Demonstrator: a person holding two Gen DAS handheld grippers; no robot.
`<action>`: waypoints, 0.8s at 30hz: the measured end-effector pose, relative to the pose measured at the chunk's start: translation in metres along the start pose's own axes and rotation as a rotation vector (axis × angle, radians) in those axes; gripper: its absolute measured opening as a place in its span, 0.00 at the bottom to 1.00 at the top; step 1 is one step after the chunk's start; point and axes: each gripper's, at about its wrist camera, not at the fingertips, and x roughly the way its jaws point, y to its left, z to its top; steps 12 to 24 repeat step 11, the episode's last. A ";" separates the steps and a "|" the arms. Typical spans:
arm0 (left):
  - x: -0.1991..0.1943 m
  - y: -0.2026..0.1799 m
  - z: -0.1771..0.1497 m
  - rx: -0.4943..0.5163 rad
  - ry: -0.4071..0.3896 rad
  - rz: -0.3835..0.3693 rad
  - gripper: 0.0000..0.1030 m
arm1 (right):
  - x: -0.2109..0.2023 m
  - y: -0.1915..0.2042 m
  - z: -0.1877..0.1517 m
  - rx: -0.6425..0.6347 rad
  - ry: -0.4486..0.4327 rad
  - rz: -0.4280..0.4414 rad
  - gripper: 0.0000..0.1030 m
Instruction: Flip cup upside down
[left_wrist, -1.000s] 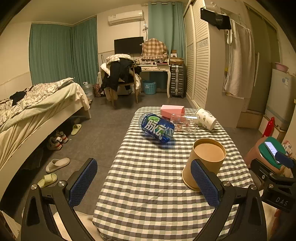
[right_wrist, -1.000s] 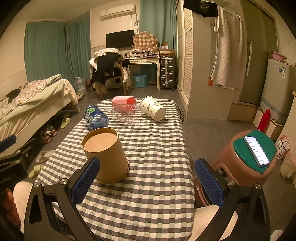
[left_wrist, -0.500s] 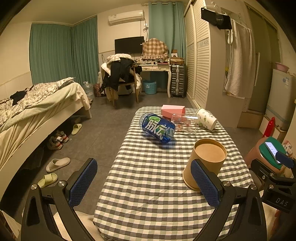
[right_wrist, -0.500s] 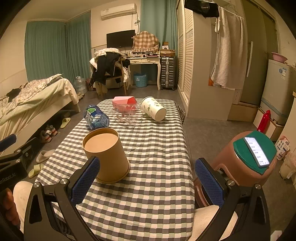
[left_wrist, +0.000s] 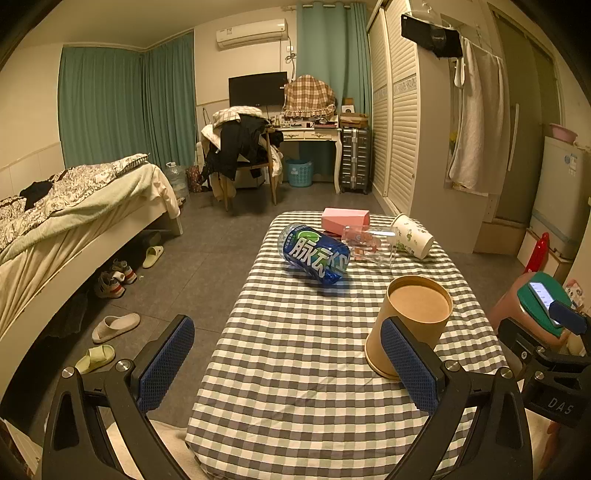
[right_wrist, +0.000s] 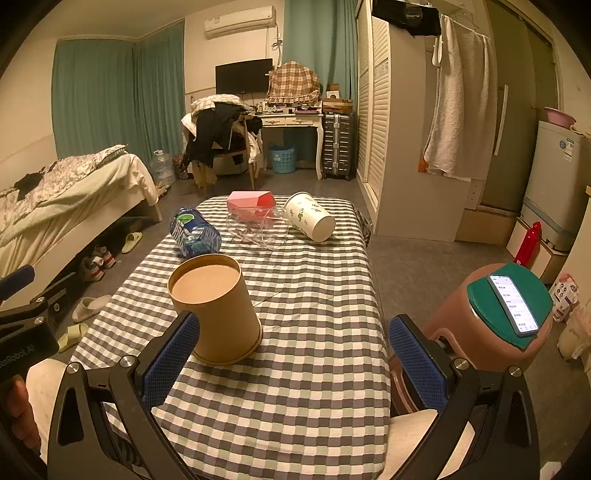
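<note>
A tan paper cup (left_wrist: 413, 317) stands upside down on the checked tablecloth (left_wrist: 295, 354), wide rim on the cloth and flat base up. It also shows in the right wrist view (right_wrist: 218, 310). My left gripper (left_wrist: 288, 365) is open and empty; its right finger pad (left_wrist: 406, 369) overlaps the cup's near side in the view. My right gripper (right_wrist: 295, 362) is open and empty, with its left finger pad (right_wrist: 170, 362) just in front of the cup's left side.
At the far end of the table lie a blue bottle (left_wrist: 314, 254), a pink box (left_wrist: 345, 218), a clear container (left_wrist: 369, 243) and a white printed cup (left_wrist: 412, 235) on its side. A brown stool (right_wrist: 491, 325) with a phone (right_wrist: 513, 302) stands right of the table.
</note>
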 end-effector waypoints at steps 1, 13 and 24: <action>0.000 0.001 0.000 0.000 0.000 0.000 1.00 | 0.000 0.000 0.000 -0.001 0.000 0.000 1.00; 0.000 -0.001 -0.001 0.007 -0.001 -0.001 1.00 | 0.000 0.000 0.000 -0.002 0.002 0.000 1.00; 0.000 -0.001 -0.001 0.007 -0.001 -0.001 1.00 | 0.000 0.000 0.000 -0.002 0.002 0.000 1.00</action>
